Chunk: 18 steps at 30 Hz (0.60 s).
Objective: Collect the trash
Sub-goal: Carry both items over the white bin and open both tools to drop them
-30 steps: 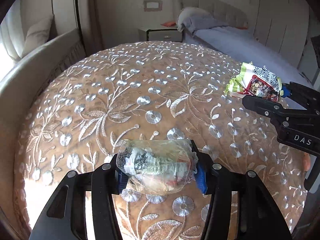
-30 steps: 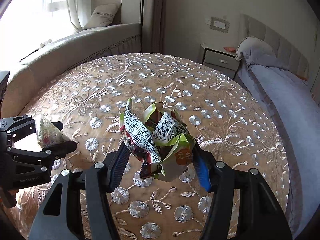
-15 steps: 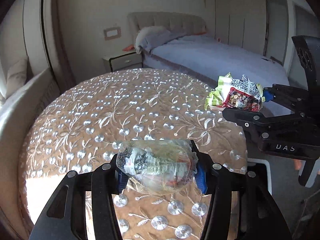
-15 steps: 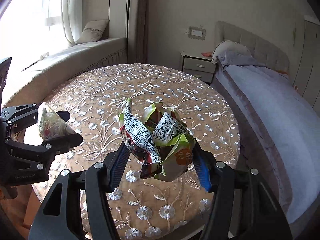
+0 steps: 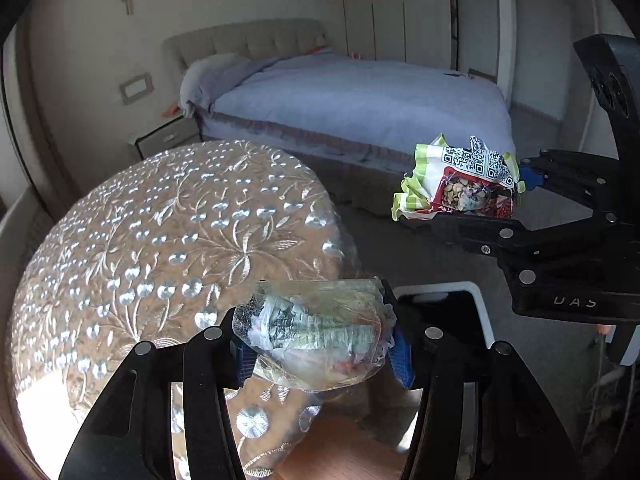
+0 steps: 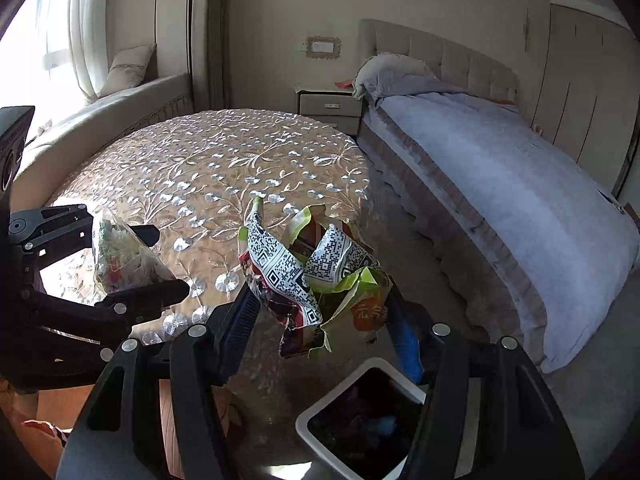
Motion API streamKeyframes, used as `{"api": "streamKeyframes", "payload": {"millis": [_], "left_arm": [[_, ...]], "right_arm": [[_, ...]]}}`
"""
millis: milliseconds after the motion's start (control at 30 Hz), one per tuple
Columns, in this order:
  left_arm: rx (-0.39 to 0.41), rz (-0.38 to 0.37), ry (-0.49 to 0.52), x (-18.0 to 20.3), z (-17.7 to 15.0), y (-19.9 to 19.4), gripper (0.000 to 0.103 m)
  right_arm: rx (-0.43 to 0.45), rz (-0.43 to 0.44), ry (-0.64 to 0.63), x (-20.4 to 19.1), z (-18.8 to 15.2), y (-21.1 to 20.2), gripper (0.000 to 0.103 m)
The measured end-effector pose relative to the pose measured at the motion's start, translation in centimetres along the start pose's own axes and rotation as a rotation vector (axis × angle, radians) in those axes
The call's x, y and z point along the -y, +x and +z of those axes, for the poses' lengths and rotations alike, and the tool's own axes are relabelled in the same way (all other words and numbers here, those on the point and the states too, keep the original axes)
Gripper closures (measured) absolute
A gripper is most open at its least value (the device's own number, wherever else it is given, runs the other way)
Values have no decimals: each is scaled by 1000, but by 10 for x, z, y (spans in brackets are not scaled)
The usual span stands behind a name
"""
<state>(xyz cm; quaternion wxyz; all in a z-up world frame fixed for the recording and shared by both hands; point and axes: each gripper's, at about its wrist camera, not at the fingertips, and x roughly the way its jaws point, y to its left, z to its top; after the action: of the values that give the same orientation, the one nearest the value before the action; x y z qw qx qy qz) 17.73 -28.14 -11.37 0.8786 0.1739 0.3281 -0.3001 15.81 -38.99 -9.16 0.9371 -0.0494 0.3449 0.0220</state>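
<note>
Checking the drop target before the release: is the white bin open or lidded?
Open. The white bin shows a bare rim around a dark interior, with no lid over it in either wrist view.

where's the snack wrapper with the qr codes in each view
Left wrist view: the snack wrapper sits right of centre, pinched in the right claw, in front of the bed.
Right wrist view: it fills the lower centre, between that claw's own fingers, above the white bin.
Shared landmark: the round embroidered table.
</note>
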Motion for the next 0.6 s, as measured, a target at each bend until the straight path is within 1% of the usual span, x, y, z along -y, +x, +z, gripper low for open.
{"api": "streamKeyframes", "payload": {"millis": [133,233,333,467,600], "left_arm": [[-15,-49,45,31,0,12,51],[-41,-90,91,54,-4,28,51],[-75,-141,137,76,-10,47,51],[-126,-178,196,103,-20,76,51],[-172,-208,247,124,-30,104,51]], "right_arm": [[-26,-25,40,25,-24,-5,41],[-46,-56,44,37,-42,-5,40],[-87,-79,65,53,-63,1,40],[-145,-98,83,74,-92,13,40],[-202,-106,98,90,-113,27,40]]}}
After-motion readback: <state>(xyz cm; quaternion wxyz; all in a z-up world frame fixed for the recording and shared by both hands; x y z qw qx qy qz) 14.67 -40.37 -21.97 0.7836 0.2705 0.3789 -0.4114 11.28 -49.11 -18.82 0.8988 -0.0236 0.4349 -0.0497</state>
